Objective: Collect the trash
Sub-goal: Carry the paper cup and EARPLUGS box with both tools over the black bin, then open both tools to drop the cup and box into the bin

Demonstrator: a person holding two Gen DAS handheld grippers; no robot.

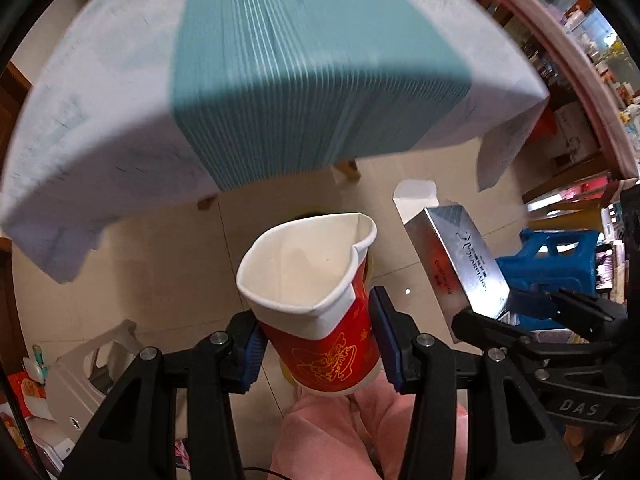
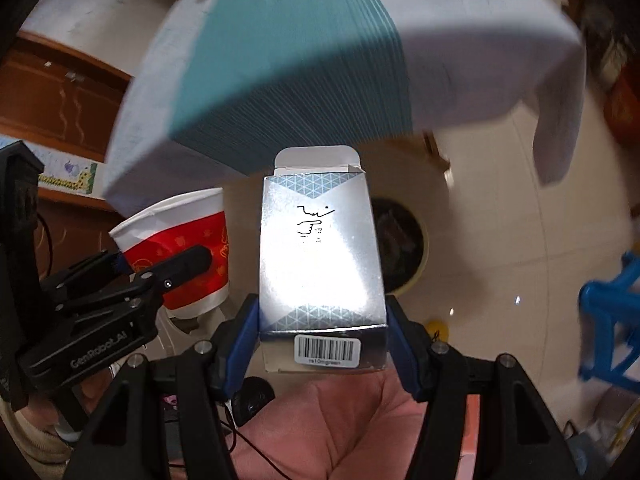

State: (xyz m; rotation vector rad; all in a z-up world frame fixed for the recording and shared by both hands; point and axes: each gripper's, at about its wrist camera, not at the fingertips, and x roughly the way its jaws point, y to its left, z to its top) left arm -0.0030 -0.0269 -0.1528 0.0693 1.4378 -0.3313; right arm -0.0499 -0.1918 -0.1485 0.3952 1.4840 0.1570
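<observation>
Left wrist view: the left hand-held gripper point(image 1: 316, 340) is closed on a red and white paper cup point(image 1: 316, 300). The blue pads press both sides of the cup, and its rim is dented out of round. The cup is held above the tiled floor point(image 1: 160, 264), in front of the desk point(image 1: 100, 120), which carries a pale cloth with a teal panel. At the right of this view, the right hand-held gripper point(image 1: 516, 316) carries a silver box point(image 1: 460, 260).

Right wrist view: the right hand-held gripper point(image 2: 322, 340) is closed on the silver box point(image 2: 320, 256), with a pad against each long side. The top flap of the box stands open, and a barcode label faces the camera. A round bin point(image 2: 404, 240) with a dark inside stands on the floor, partly hidden behind the box. The paper cup point(image 2: 180, 252) and the left hand-held gripper point(image 2: 136, 276) appear at the left.

Step in hand, as judged: transport of both trash items toward the bin. The next move calls for positioning each item over the bin opening and then widening the jaws, one hand-held gripper at a time.
</observation>
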